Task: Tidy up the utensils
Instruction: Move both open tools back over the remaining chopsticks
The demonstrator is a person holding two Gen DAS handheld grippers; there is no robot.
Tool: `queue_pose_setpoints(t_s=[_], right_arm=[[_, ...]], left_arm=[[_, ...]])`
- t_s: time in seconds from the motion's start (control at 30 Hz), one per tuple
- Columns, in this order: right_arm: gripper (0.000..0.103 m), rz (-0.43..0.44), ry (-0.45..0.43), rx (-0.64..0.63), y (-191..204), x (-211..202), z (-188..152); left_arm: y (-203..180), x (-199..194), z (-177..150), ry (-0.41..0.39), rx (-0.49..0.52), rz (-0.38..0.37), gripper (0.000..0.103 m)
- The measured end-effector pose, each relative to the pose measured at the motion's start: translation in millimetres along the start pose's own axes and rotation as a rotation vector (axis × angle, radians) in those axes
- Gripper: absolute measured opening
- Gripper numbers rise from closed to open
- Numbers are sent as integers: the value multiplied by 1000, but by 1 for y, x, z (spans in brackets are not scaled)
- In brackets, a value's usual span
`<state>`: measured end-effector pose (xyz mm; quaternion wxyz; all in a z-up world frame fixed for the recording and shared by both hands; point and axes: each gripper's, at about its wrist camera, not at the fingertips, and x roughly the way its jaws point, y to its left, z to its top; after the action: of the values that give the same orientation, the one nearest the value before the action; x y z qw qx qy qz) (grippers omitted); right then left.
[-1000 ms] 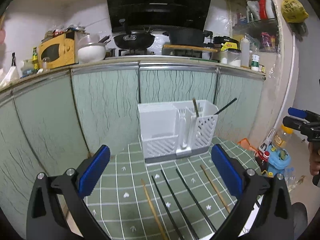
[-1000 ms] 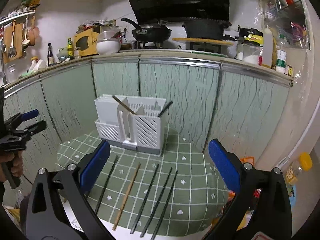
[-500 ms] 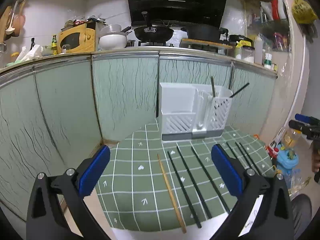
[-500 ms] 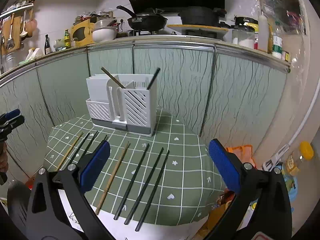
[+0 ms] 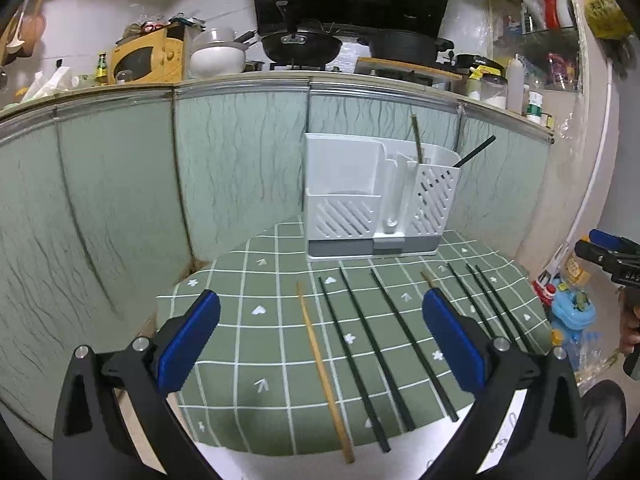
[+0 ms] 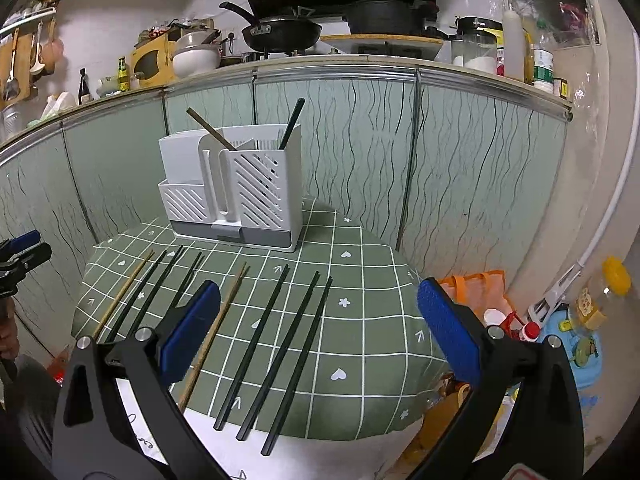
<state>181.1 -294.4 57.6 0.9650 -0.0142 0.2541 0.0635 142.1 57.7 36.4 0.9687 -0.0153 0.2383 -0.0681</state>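
Hovering over loose chopsticks (image 5: 324, 364) — left claw (image 5: 320, 336) and right claw (image 6: 318, 330) both spread, empty.

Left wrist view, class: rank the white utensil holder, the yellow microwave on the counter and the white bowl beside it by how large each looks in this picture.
1. Utensil holder, clearly largest.
2. Microwave.
3. Bowl, only slightly smaller than the microwave.

The holder stands much nearer the camera, so this ranks apparent size only.

Green-clothed table (image 5: 248, 364) (chopsticks (image 5: 356, 356), holder (image 5: 376, 208))
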Motion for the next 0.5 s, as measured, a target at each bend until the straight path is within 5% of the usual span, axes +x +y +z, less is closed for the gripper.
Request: queue_pose_setpoints(t_s=[0.5], right_arm=[[95,-66,22,-14,-2,-8,-30]], left_arm=[[3,0,-27,57,-11,70,98]])
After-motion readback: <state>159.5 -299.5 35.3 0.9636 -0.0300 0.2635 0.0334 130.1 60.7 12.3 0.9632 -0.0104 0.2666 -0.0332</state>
